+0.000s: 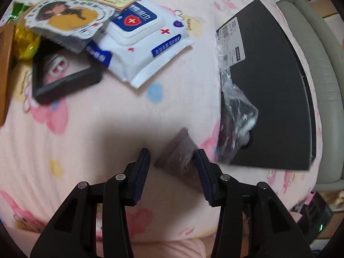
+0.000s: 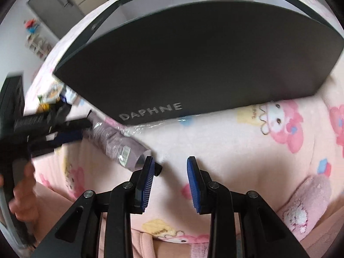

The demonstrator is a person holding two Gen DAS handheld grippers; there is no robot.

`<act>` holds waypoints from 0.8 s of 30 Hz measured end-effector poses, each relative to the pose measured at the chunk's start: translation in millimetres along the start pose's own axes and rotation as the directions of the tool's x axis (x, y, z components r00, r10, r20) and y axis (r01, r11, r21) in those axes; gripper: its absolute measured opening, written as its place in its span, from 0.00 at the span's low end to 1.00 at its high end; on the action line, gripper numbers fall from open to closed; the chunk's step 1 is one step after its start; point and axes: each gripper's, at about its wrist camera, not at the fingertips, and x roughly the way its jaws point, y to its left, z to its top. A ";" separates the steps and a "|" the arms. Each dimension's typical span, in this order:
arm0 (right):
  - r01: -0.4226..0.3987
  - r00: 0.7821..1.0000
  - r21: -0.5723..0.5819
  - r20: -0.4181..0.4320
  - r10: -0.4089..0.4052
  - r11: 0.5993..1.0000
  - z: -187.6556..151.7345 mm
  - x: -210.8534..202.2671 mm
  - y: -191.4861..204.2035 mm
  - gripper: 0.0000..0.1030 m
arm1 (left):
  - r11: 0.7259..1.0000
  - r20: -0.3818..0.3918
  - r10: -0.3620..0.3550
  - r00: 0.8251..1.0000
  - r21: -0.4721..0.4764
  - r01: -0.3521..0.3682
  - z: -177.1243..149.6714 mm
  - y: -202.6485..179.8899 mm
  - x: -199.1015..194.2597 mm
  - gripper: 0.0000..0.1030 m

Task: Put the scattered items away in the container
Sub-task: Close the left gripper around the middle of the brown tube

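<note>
- The left gripper (image 1: 173, 161) hangs over a pink cartoon-print blanket (image 1: 107, 129), jaws part spread, a mauve plastic-wrapped packet (image 1: 178, 154) lying between the pads. Blur hides whether the right pad touches it, so I judge it not yet pinched.
- From the right wrist the same packet (image 2: 120, 144) looks long and roll-like, a barcode sticker on its film, its far end tucked against the dark box lid (image 2: 193, 64).
- The right gripper (image 2: 171, 163) has its jaws part spread with nothing in them, its left finger just beside the packet's near end.
- The packet is probably light and soft, with slick film that crinkles and slides; a hold across the middle of its narrow width should suit best.
- The lid (image 1: 275, 86) lies to the right, close by, its edge a likely snag when lifting.
- Far left lie a wipes pack (image 1: 139, 43), printed cards (image 1: 68, 19) and a black frame (image 1: 64, 79), well apart; the blanket between is open room.
</note>
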 end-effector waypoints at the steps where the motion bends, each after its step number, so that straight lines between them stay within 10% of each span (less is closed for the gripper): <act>1: 0.000 1.000 -0.003 0.006 0.000 1.000 -0.1 1.0 3.6 0.26 | 1.000 0.007 0.004 1.000 0.009 -0.004 -0.6 -2.4 0.0 0.44; 12: 0.089 0.995 -0.010 0.051 -0.089 0.996 2.4 4.0 9.5 0.27 | 0.999 -0.087 -0.036 0.996 0.024 0.038 -25.3 0.2 -11.4 0.41; 24: -0.014 0.999 0.075 0.051 0.010 0.997 9.3 14.2 10.3 0.29 | 0.994 -0.131 -0.106 0.986 -0.026 0.103 -19.4 5.8 -6.8 0.43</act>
